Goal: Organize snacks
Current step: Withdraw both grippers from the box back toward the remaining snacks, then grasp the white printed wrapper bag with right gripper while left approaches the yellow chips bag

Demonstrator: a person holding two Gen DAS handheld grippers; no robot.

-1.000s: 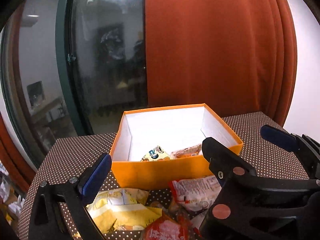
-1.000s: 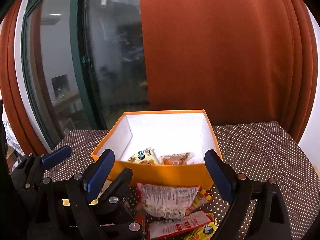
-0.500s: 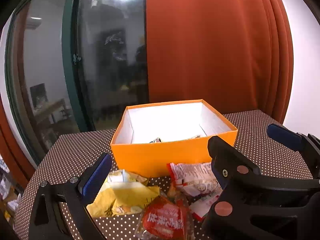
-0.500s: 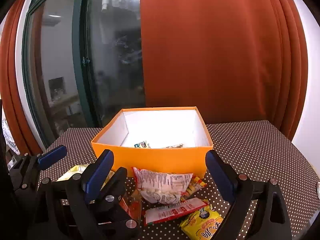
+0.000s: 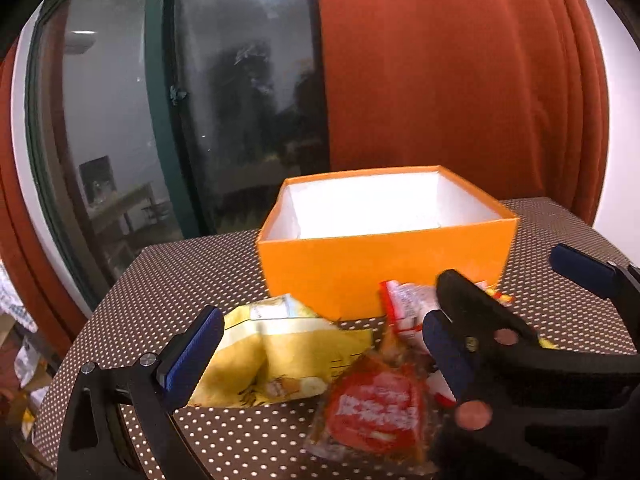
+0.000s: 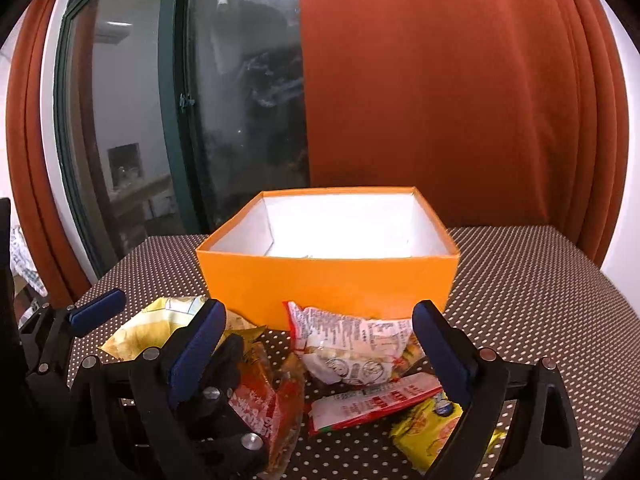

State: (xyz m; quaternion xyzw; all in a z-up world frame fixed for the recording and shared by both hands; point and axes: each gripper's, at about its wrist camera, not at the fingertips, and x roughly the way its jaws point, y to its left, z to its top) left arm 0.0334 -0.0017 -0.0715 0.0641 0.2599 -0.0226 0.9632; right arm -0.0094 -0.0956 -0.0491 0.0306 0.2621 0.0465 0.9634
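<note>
An orange box sits on the dotted counter. Snack packets lie before it, a white packet between the right hand-held gripper fingers, spread wide.

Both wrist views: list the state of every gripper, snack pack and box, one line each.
Left gripper: open, empty, over the packs.
Right gripper: open, empty.
Orange cardboard box: upright, lidless; contents hidden by its front wall.
Big yellow crinkled snack bag: lying on the table, before the box.
Red clear-edged packet: lying flat.
White printed pouch: lying crumpled against the box.
Dotted brown tablecloth: spread flat.
</note>
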